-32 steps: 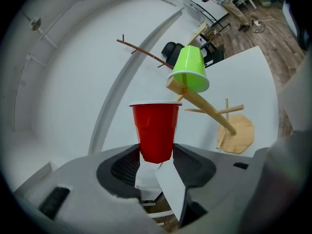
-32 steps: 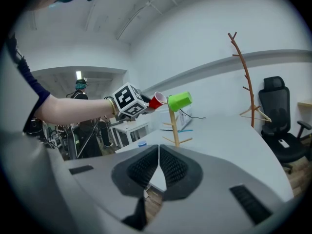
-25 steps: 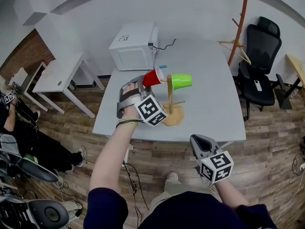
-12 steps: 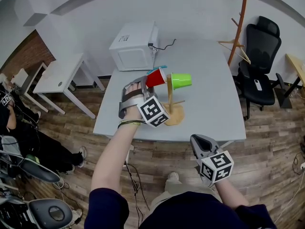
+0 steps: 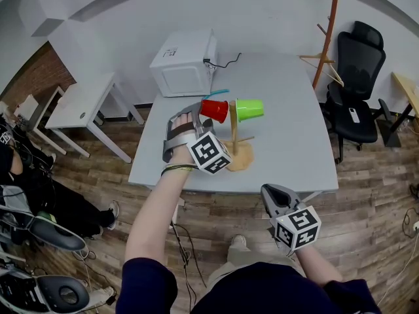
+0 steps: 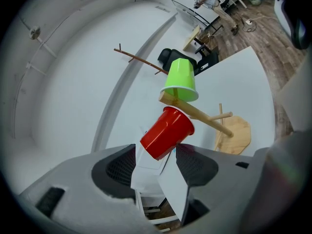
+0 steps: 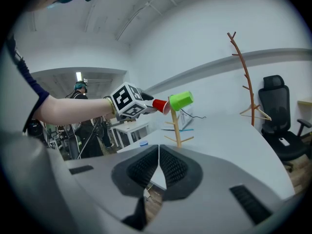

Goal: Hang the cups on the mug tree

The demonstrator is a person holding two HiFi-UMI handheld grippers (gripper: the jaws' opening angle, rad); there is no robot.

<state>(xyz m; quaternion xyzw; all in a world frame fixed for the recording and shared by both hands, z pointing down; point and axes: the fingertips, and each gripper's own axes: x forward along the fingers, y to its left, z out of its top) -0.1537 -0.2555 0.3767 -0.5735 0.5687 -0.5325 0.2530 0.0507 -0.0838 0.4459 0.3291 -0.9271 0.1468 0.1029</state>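
A red cup (image 5: pixel 215 110) hangs mouth-first on a left peg of the wooden mug tree (image 5: pixel 233 135). A green cup (image 5: pixel 249 110) hangs on the opposite peg. In the left gripper view the red cup (image 6: pixel 167 132) sits below the green cup (image 6: pixel 180 79). My left gripper (image 5: pixel 198 112) has just been opening its jaws. The red cup's base is still between them, and the pads (image 6: pixel 122 165) stand off it. My right gripper (image 5: pixel 268 191) is shut and empty, low and near me, off the table's front edge. Its own view shows the closed jaws of the right gripper (image 7: pixel 159 150) aimed toward the tree (image 7: pixel 176 126).
The grey table (image 5: pixel 288 116) carries a white microwave (image 5: pixel 184 63) at its back left. A wooden coat stand (image 5: pixel 330 31) and a black office chair (image 5: pixel 359 84) stand to the right. A white side table (image 5: pixel 82 102) is at the left, with people seated beyond it.
The red cup has dropped from a tilt to lie level on its peg. The left gripper's jaws have spread wider around it. The right gripper has not moved.
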